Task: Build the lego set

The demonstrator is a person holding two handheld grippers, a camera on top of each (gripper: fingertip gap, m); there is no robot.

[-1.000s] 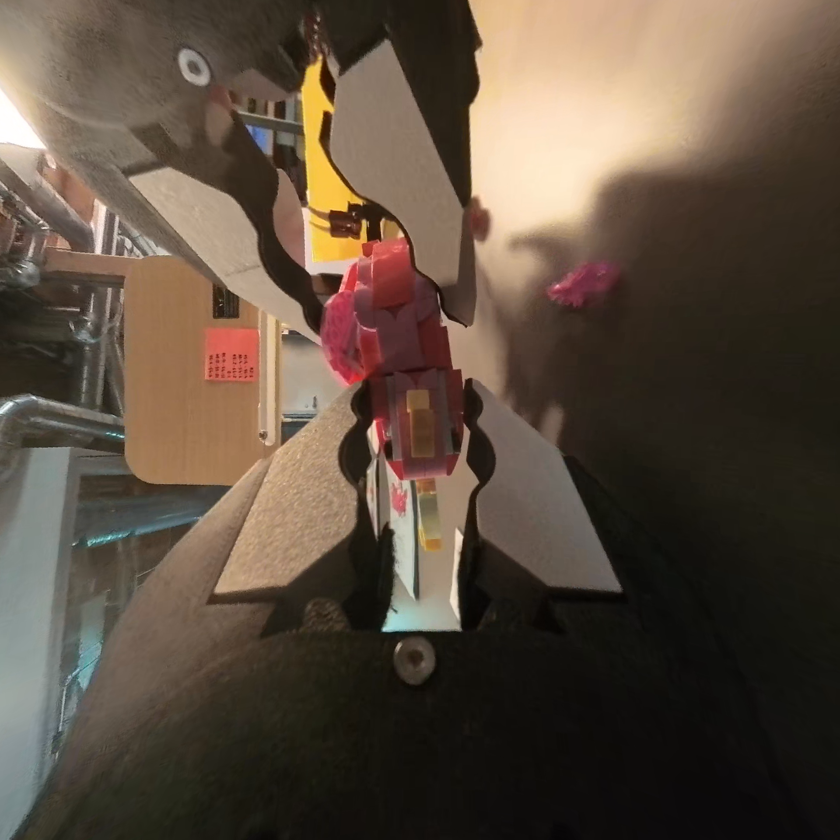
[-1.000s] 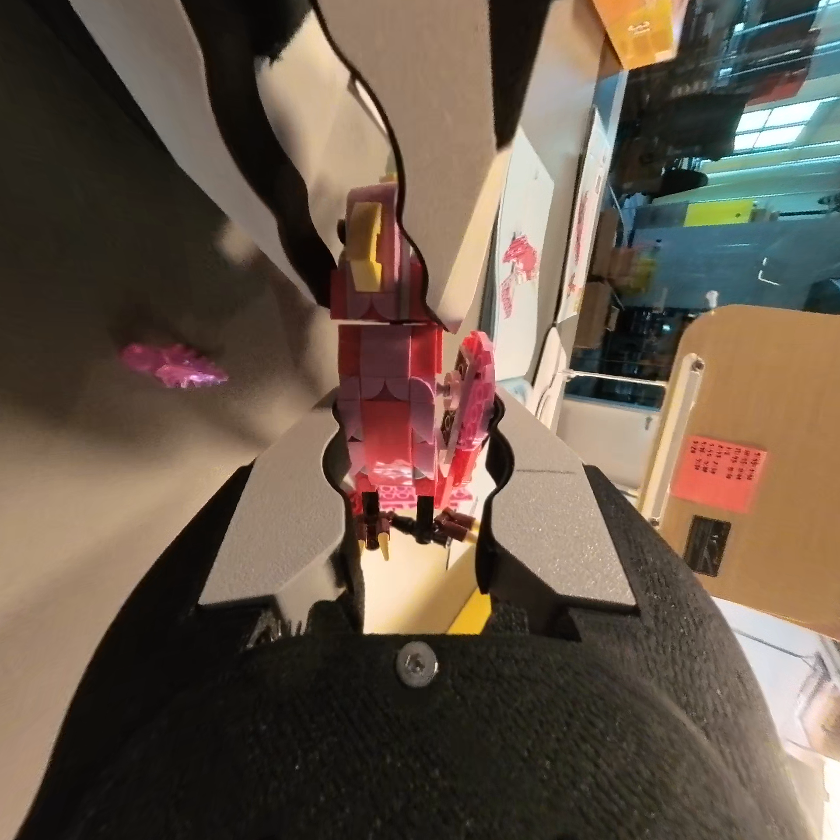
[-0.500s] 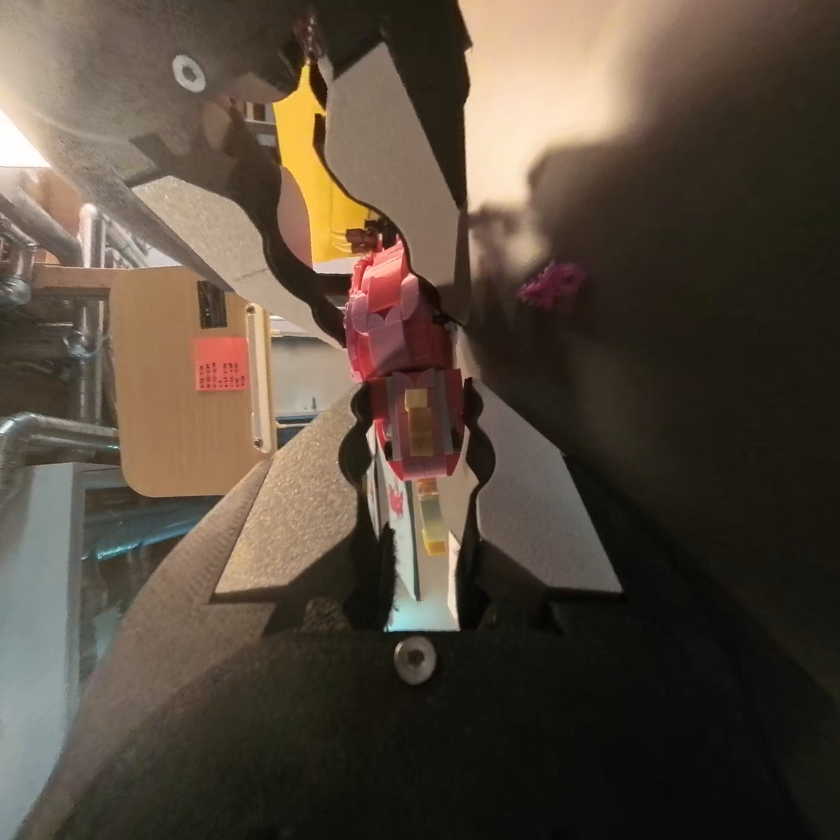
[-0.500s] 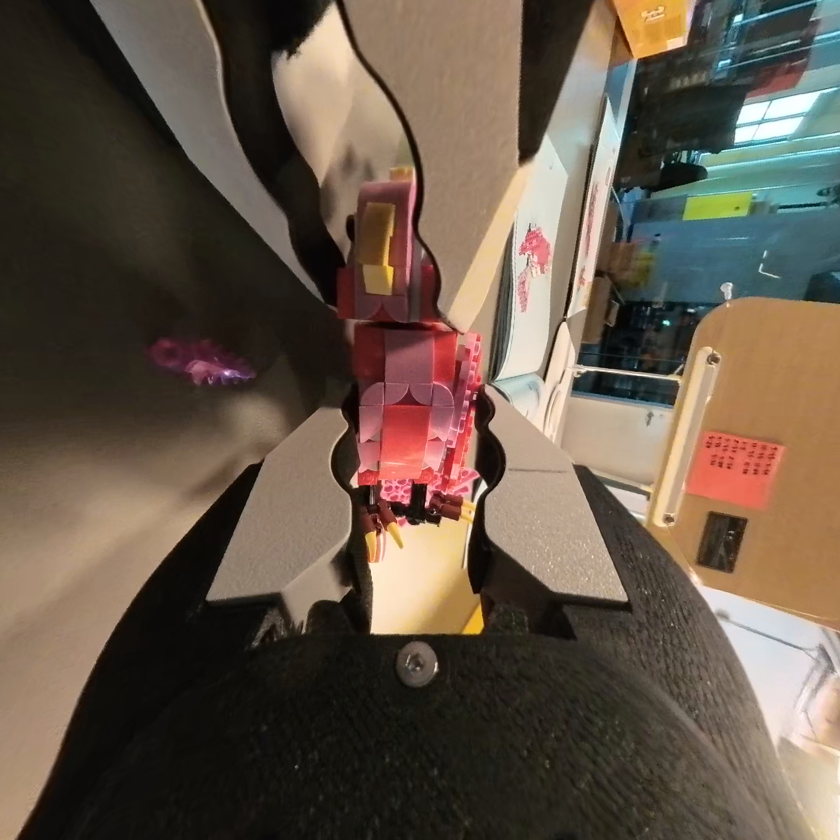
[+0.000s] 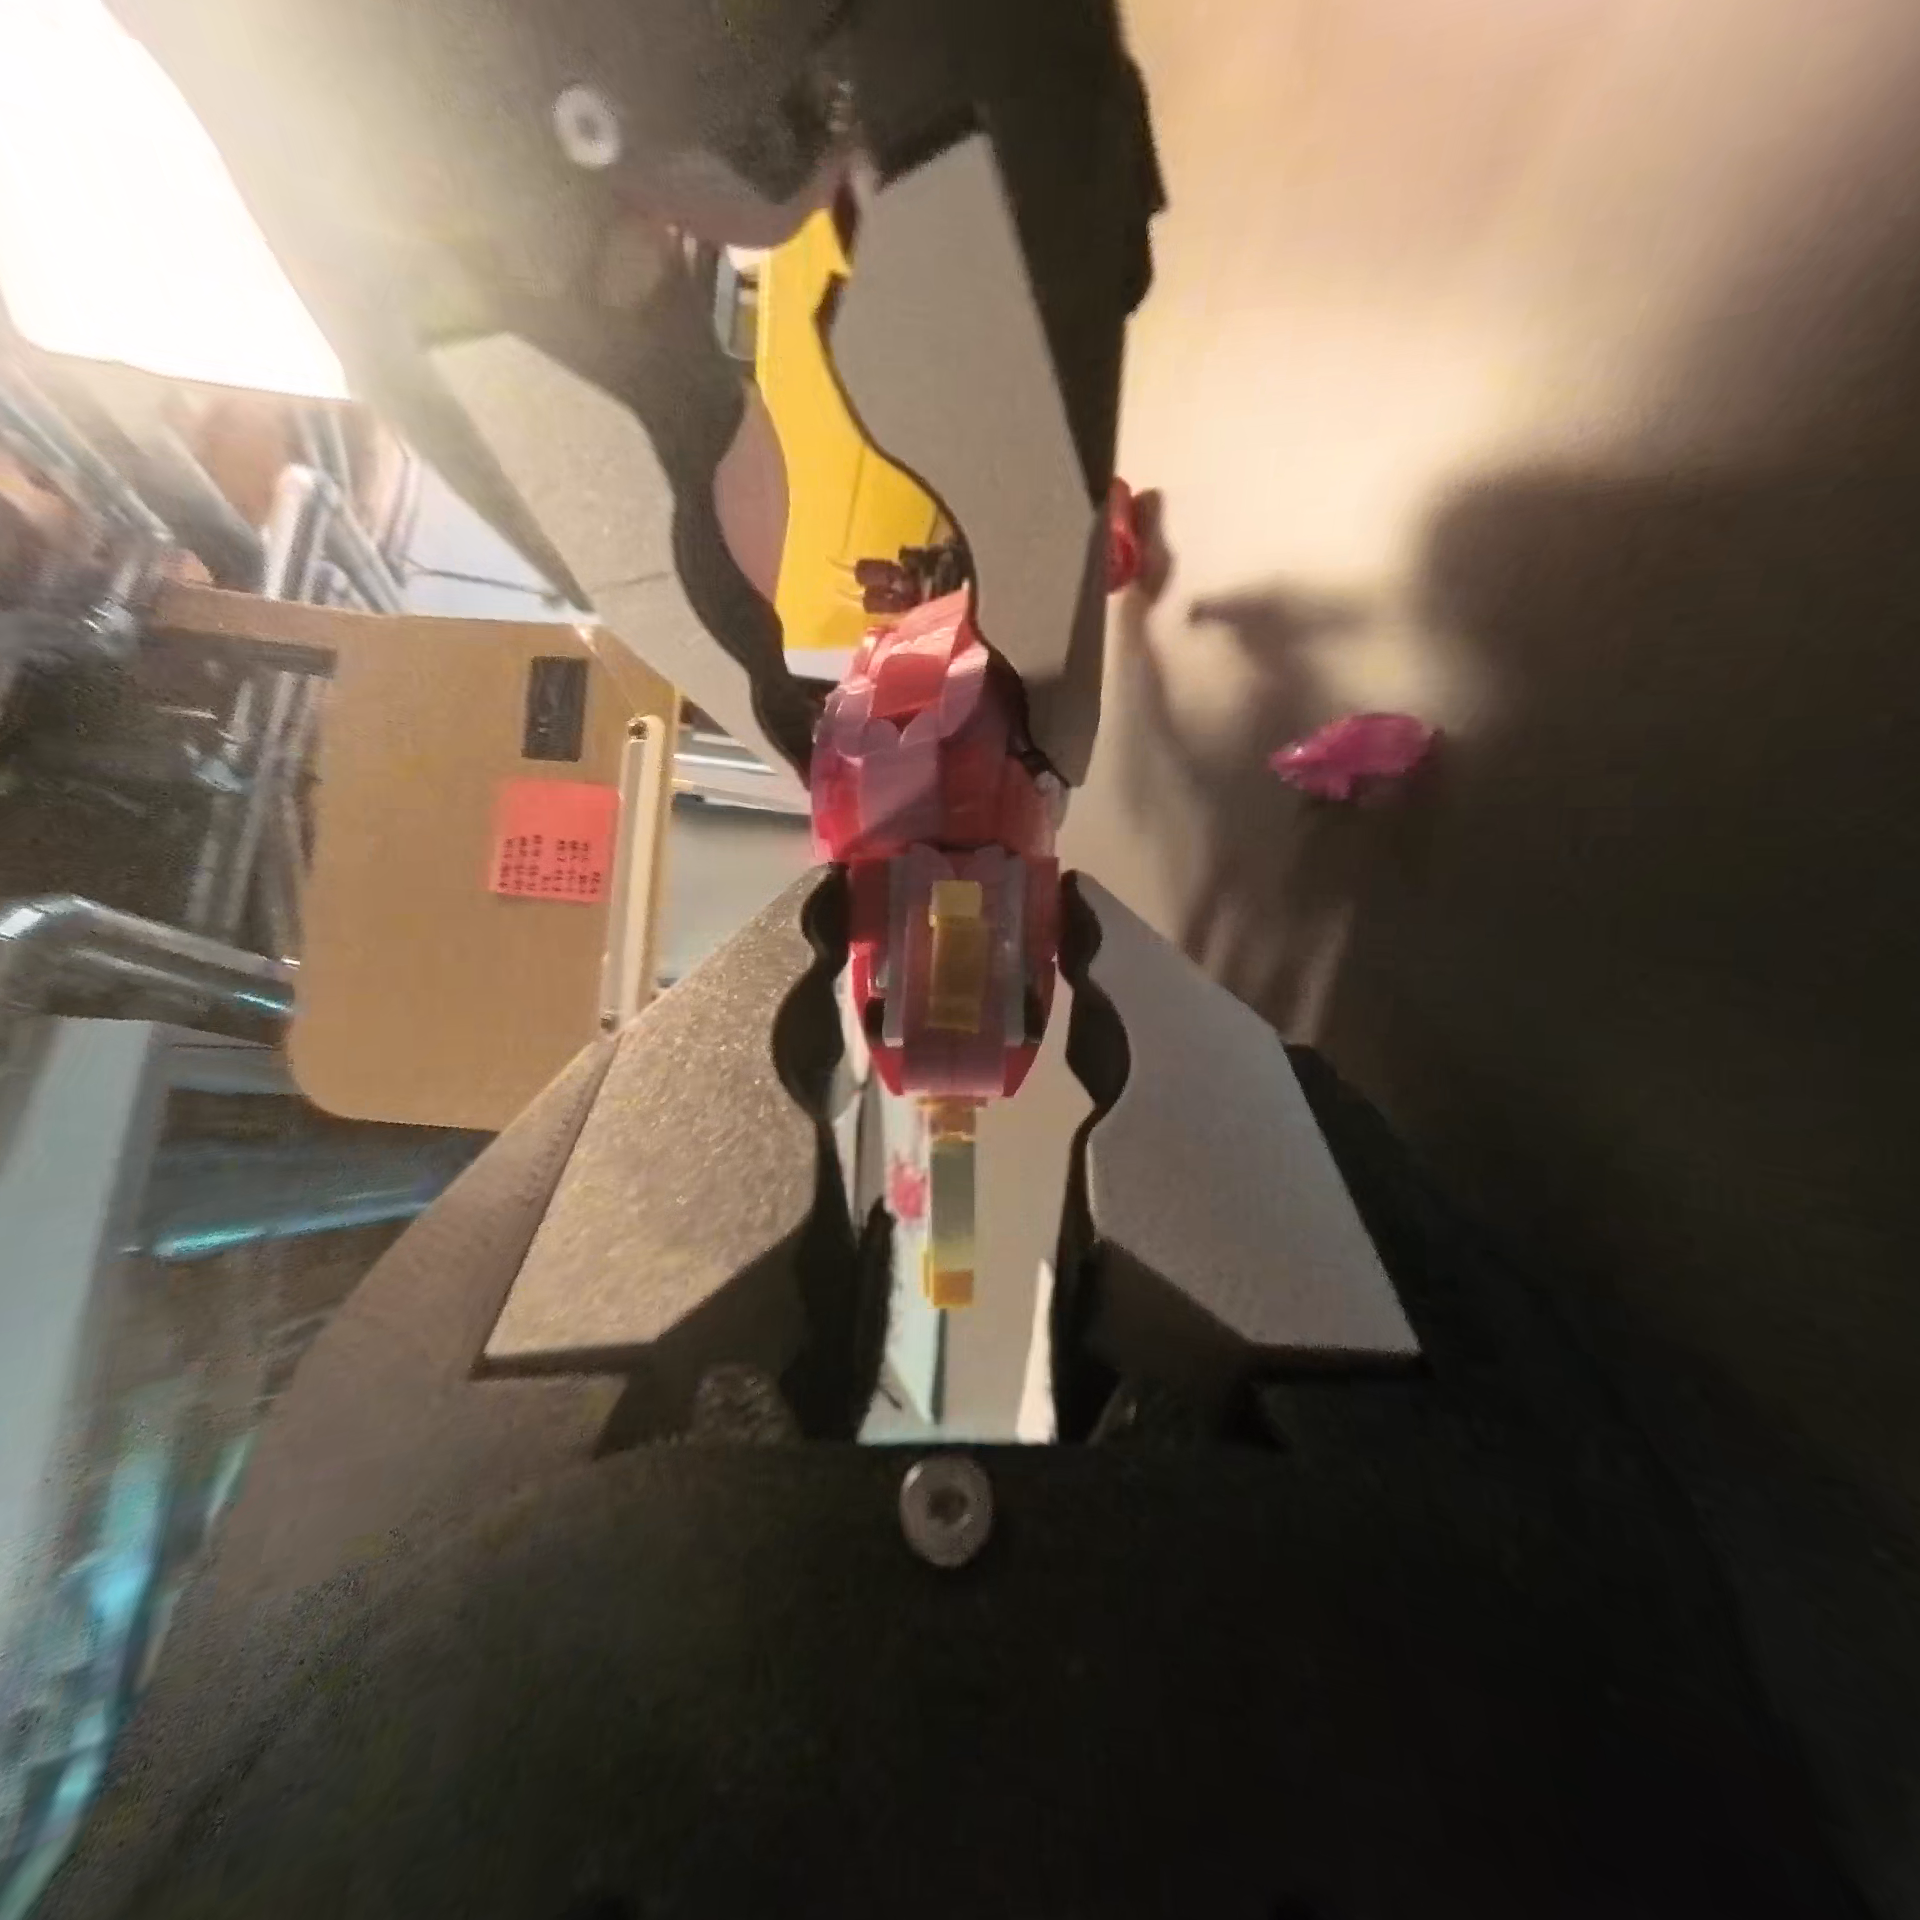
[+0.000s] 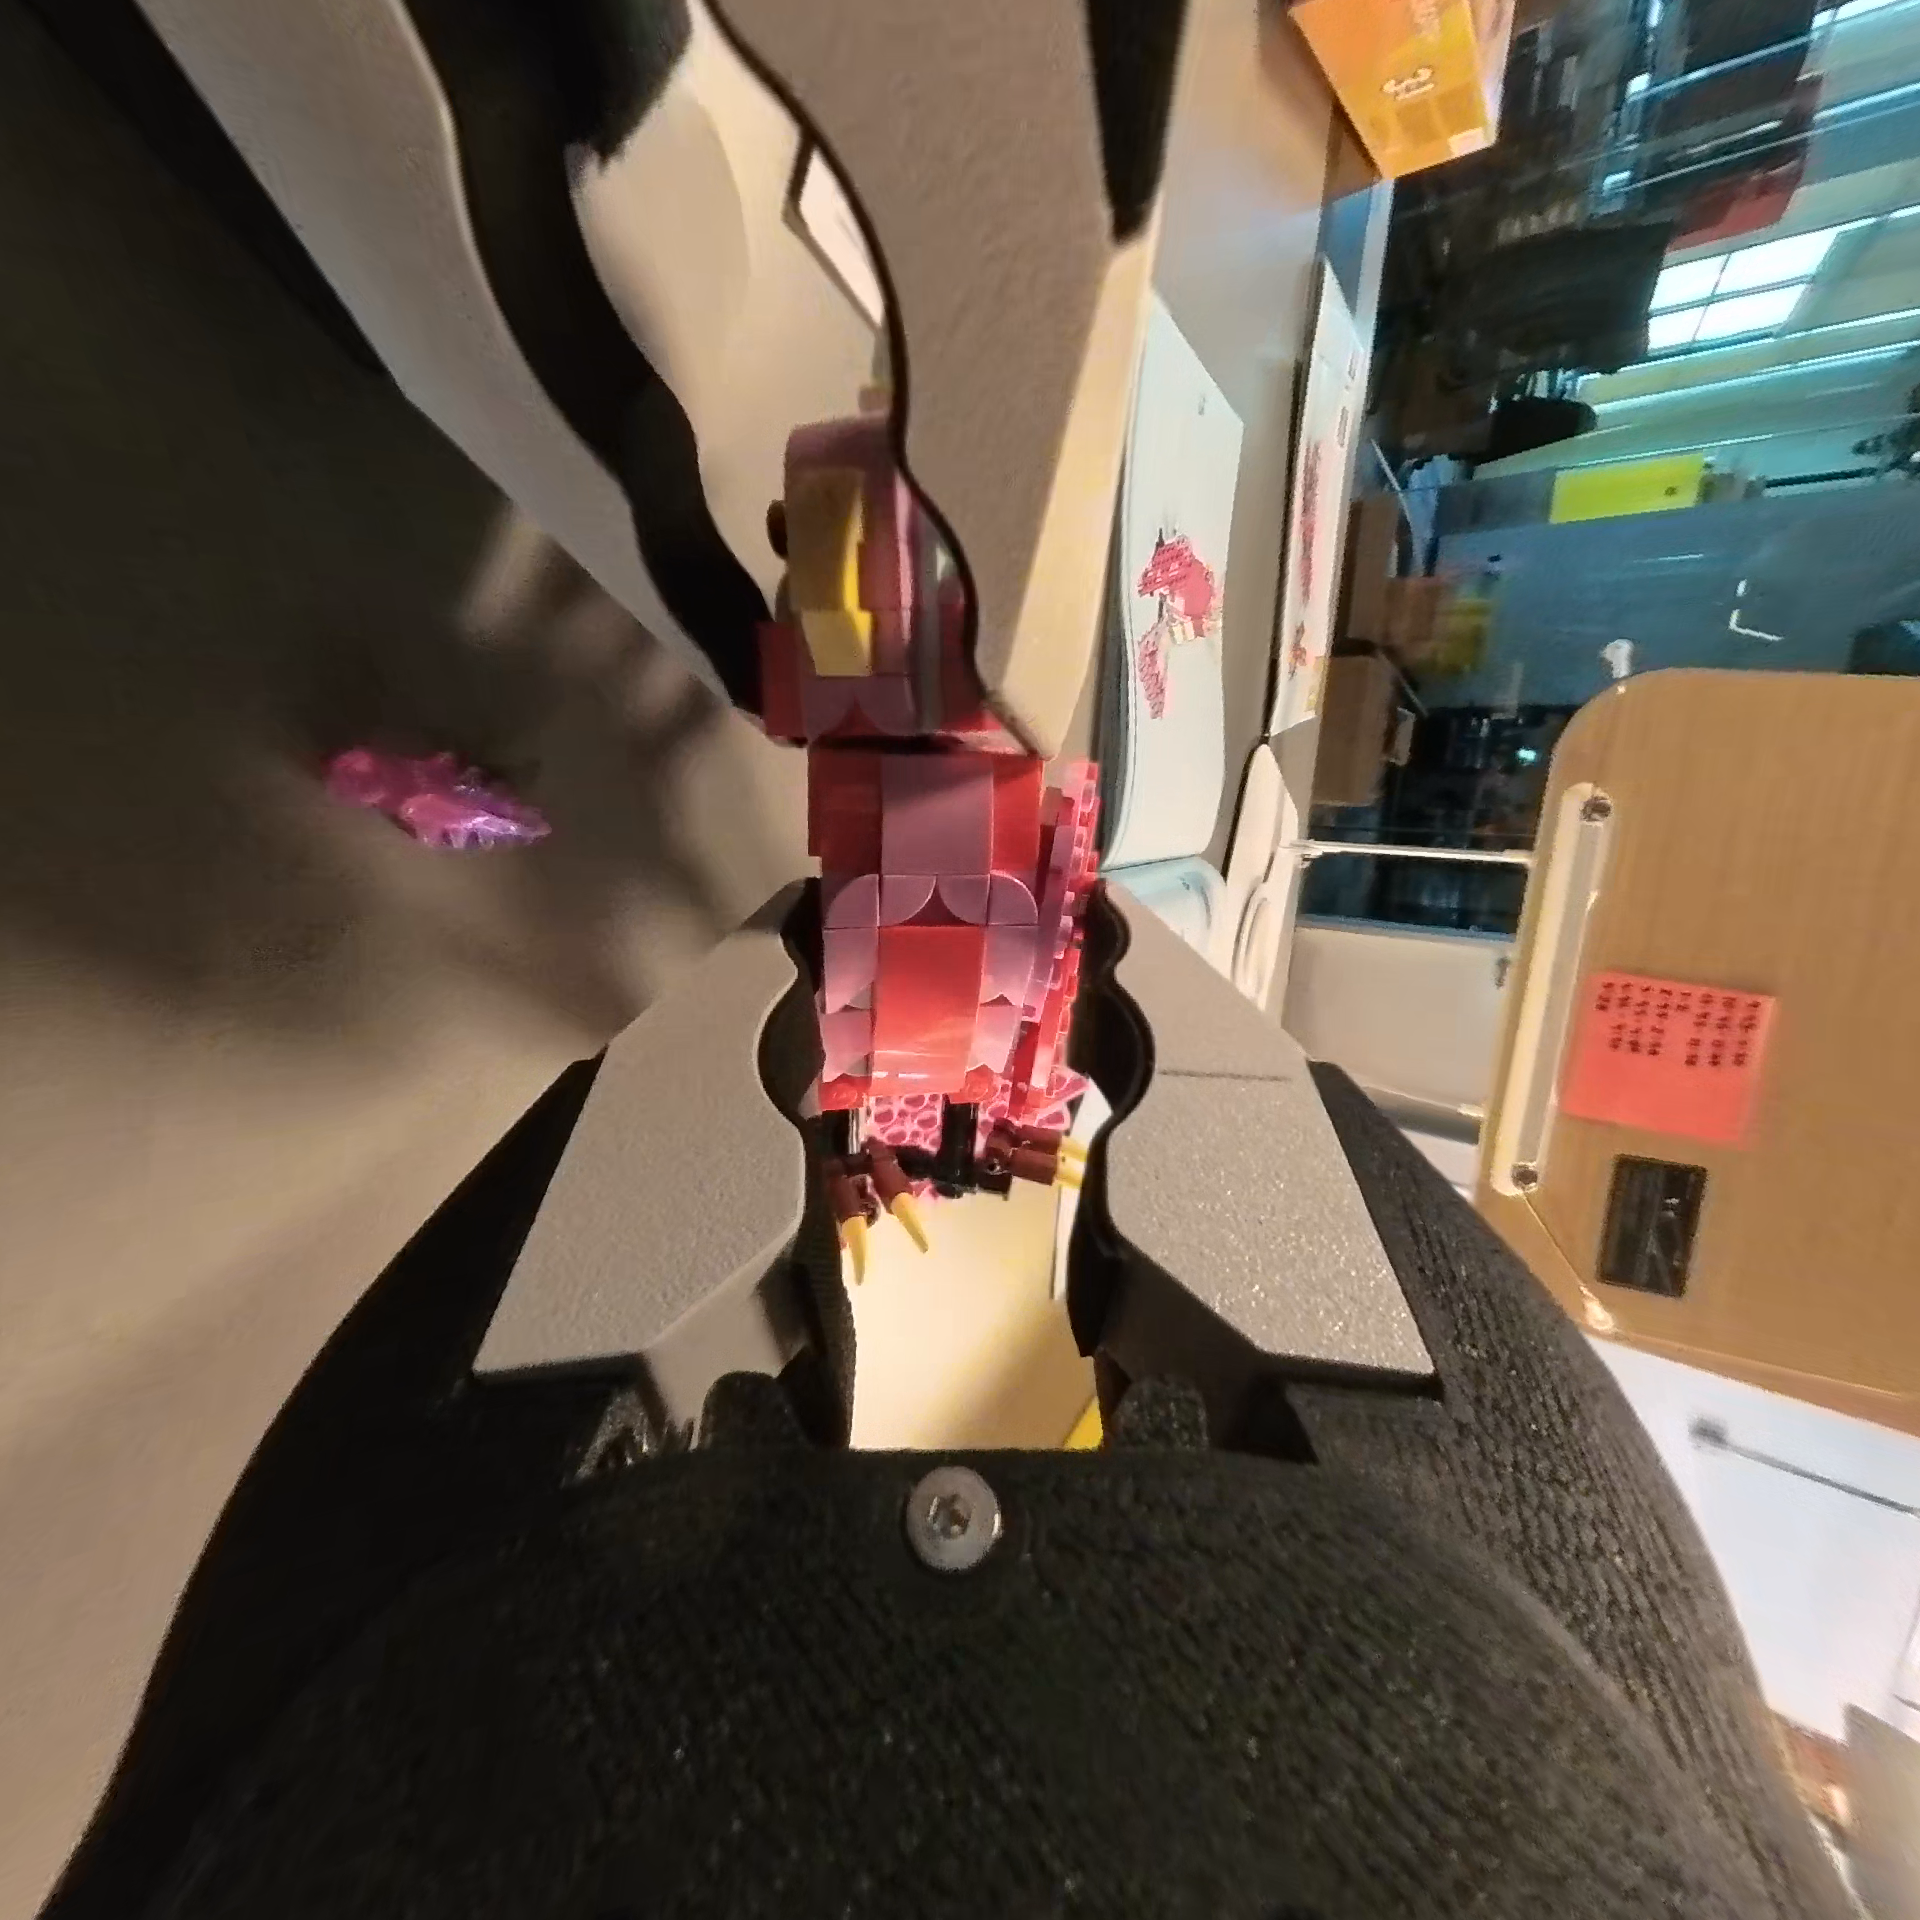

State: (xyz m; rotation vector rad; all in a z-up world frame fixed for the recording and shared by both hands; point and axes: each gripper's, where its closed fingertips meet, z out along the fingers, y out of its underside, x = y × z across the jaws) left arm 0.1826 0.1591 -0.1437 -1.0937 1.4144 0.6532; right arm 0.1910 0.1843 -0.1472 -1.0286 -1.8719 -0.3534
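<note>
While both tools clamp brick bird (image 6: 925, 935) | pink piece (image 6: 431, 802) beside | booklet (image 6: 1184, 582) behind

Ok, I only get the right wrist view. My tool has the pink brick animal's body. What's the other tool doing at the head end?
Observer: The left tool grips the head of the brick animal from both sides.
Operator: Is anything poking out behind the head?
Observer: Yes, a yellow bar sticks out towards the left camera, between the fingers.
Operator: Any loose bits besides the purple piece?
Observer: A small red piece peeks out beside a finger of your right tool, against the table.
</note>
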